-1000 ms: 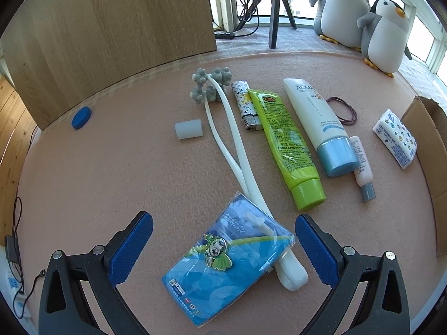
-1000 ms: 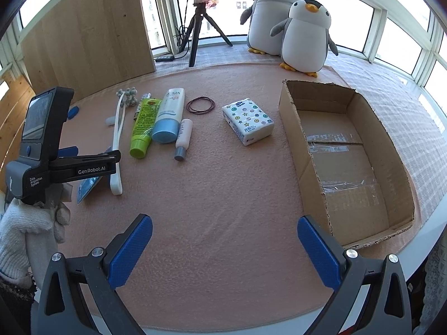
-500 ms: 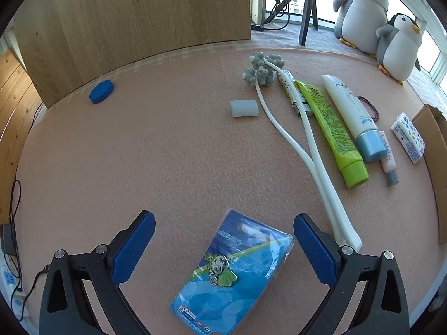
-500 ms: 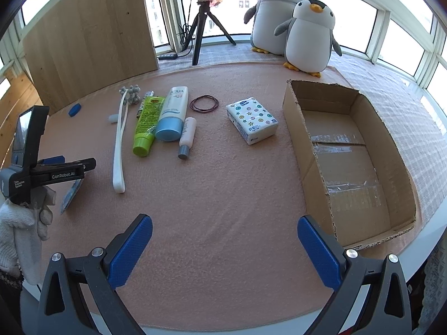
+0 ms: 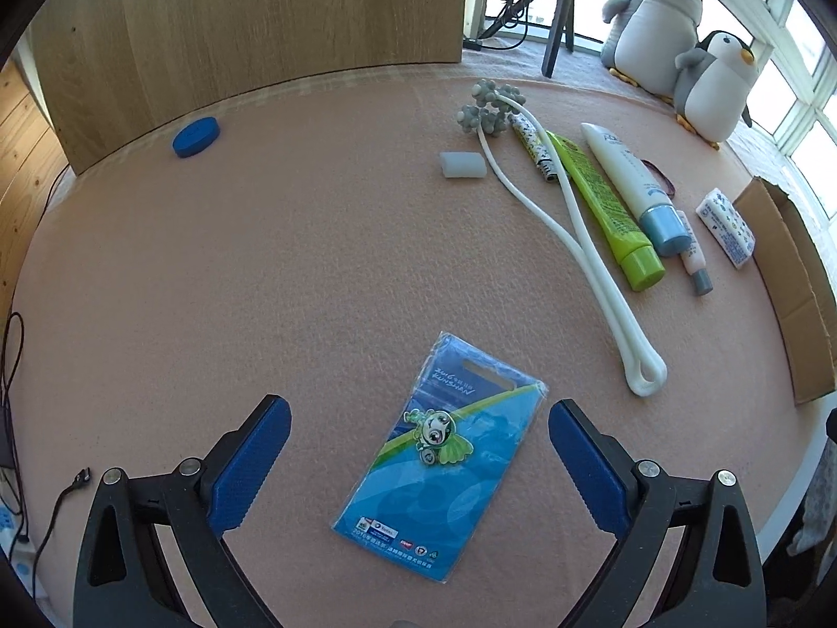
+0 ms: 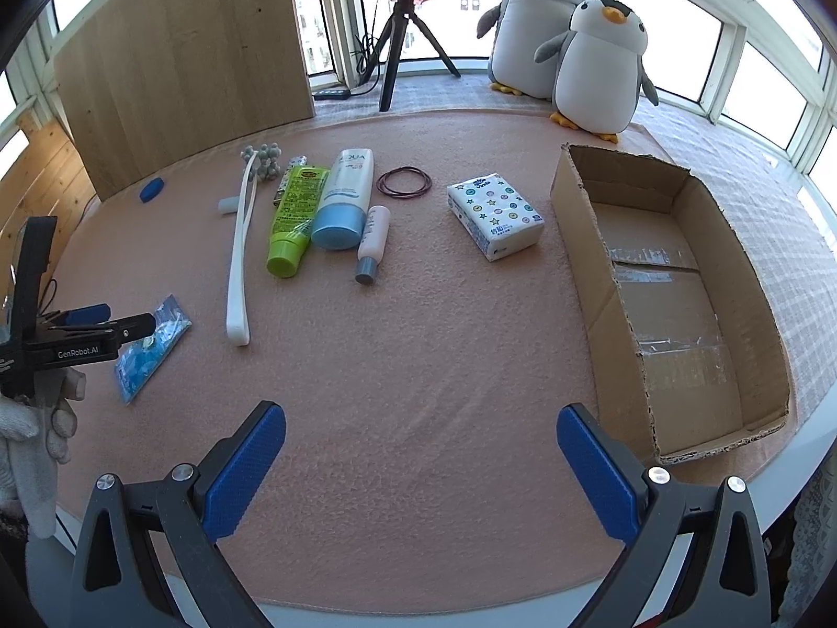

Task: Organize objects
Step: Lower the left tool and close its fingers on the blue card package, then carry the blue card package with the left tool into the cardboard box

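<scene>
Left gripper (image 5: pixel 418 463): your tongs are spread wide and hold nothing; they hover low over the near left part of the mat.
Blue packet (image 5: pixel 440 473): it lies flat on the mat between your 2 left pads, touching neither.
Right gripper (image 6: pixel 421 463): your tongs are spread here too, empty, above bare mat near the front edge.
Cardboard box (image 6: pixel 596 314): it sits open on the right side of the mat, with only tape strips visible on its floor.
Tissue pack (image 6: pixel 494 214): it lies just left of the box, apart from it.
Tube row: the green tube (image 6: pixel 293 217), the white tube with the blue cap (image 6: pixel 342 199) and the small bottle with the grey cap (image 6: pixel 374 240) lie side by side at the middle, caps toward you.
White massager (image 6: pixel 240 256): it lies left of the green tube, its grey ball head at the far end.
Hair bands (image 6: pixel 404 181): the dark rings lie far of the small bottle.
Blue disc (image 5: pixel 196 134): it sits alone at the far left, near the wooden board (image 5: pixel 251 26).
Plush penguins (image 6: pixel 575 42): 2 stand beyond the far edge of the mat.
Your left hand (image 6: pixel 31 418): it wears a white glove and grips the left handle.
</scene>
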`<state>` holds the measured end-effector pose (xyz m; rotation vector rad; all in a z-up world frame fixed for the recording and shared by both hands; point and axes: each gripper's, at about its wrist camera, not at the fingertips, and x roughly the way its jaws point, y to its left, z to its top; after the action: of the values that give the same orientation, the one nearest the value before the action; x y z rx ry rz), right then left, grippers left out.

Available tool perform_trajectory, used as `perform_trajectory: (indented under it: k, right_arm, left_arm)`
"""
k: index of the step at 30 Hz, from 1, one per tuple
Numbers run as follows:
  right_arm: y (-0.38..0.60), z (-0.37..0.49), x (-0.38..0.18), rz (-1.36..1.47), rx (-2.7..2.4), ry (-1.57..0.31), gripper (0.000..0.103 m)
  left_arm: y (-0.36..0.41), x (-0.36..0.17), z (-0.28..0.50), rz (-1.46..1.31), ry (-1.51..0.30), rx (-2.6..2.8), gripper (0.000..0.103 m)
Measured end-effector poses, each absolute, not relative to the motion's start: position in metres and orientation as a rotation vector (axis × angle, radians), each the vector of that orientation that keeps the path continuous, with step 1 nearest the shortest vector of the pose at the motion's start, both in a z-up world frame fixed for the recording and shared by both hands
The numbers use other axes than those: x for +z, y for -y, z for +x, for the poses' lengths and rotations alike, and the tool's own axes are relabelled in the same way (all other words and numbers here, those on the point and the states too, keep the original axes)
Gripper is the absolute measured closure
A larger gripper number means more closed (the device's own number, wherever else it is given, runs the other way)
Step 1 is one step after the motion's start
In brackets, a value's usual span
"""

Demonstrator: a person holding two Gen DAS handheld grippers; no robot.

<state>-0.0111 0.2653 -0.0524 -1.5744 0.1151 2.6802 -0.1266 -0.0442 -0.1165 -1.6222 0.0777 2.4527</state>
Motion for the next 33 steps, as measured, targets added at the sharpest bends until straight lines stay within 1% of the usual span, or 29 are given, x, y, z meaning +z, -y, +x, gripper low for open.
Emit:
perform_trajectory:
  k: [8, 12, 15, 17, 21, 22, 23, 25, 26, 30, 31, 33]
  right_arm:
    - [-0.256, -0.010, -0.055, -1.601, 2.682, -0.097, 0.001]
    - [-0.254, -0.009, -0.056, -1.603, 2.683, -0.090, 0.001]
    - [-0.256, -0.009, -0.056, -1.606, 2.678, -0.096, 0.001]
    - [-0.257, -0.009, -0.056, -1.606, 2.675, -0.101, 0.001]
    - [-0.260, -0.008, -0.057, -1.607, 2.678, -0.105, 0.001]
    - [-0.260, -0.009, -0.057, -1.608, 2.679, -0.106, 0.001]
    - [-0.261, -0.009, -0.058, -1.610, 2.679, -0.109, 0.001]
    - [-0.262, -0.010, -0.058, -1.613, 2.679, -0.112, 0.001]
    - [-0.263, -0.010, -0.058, -1.614, 2.680, -0.113, 0.001]
    - [-0.266, -0.011, -0.059, -1.618, 2.683, -0.116, 0.001]
    - [-0.266, -0.012, -0.059, -1.618, 2.685, -0.117, 0.001]
    - [-0.268, -0.012, -0.059, -1.621, 2.685, -0.119, 0.001]
  left_arm:
    - [0.067, -0.135, -0.127, -1.685, 0.023, 2.405, 0.003]
    - [0.057, -0.143, -0.122, -1.696, 0.000, 2.368, 0.004]
    - [0.047, -0.144, -0.116, -1.681, -0.076, 2.374, 0.006]
    - [0.041, -0.143, -0.112, -1.671, -0.108, 2.372, 0.009]
    - [0.027, -0.143, -0.103, -1.657, -0.182, 2.371, 0.020]
    - [0.023, -0.142, -0.102, -1.653, -0.196, 2.369, 0.025]
    - [0.020, -0.141, -0.100, -1.648, -0.201, 2.366, 0.028]
    - [0.014, -0.138, -0.100, -1.648, -0.194, 2.352, 0.038]
    - [0.012, -0.137, -0.099, -1.646, -0.188, 2.343, 0.040]
    - [0.005, -0.136, -0.100, -1.659, -0.200, 2.350, 0.040]
    - [0.005, -0.136, -0.101, -1.671, -0.193, 2.358, 0.036]
    - [0.006, -0.137, -0.105, -1.688, -0.183, 2.368, 0.032]
